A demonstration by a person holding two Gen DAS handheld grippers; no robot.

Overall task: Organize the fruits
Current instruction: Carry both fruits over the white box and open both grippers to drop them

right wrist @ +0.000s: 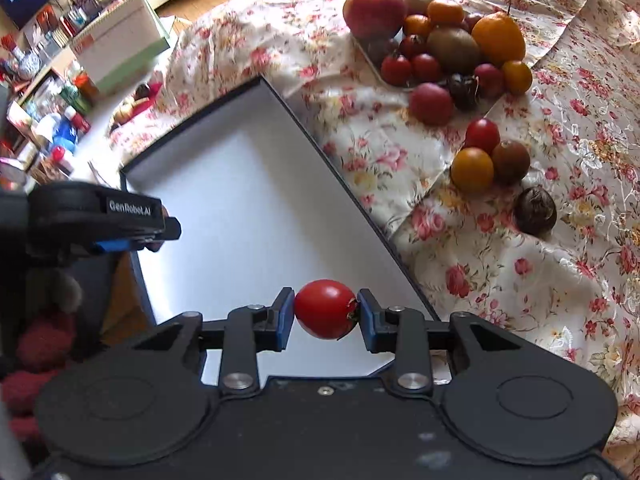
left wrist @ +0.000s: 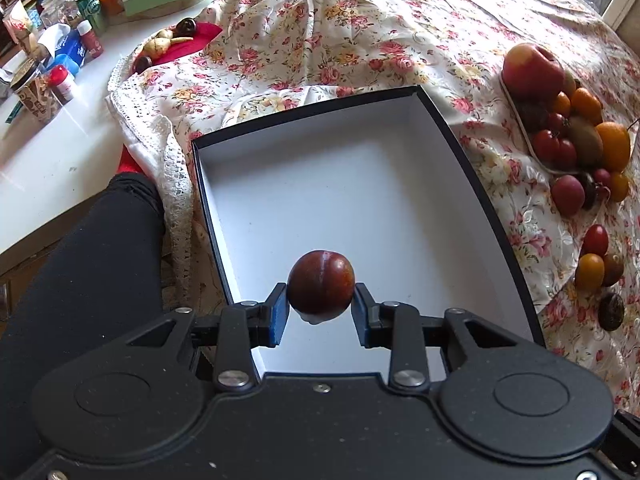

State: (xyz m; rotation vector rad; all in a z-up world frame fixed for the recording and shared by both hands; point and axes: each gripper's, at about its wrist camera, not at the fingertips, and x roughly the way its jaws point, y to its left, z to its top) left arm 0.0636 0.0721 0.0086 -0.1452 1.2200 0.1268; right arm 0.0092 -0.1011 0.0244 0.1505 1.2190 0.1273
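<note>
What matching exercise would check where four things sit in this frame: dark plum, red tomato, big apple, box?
Things:
1. dark plum
2. red tomato
3. big apple
4. box

Places:
A. on the tray with the fruit pile
B. in the right tool
C. on the floral cloth, nothing lying inside
D. in the left tool

Pairs: 1-D, 2-B, 3-A, 4-C
</note>
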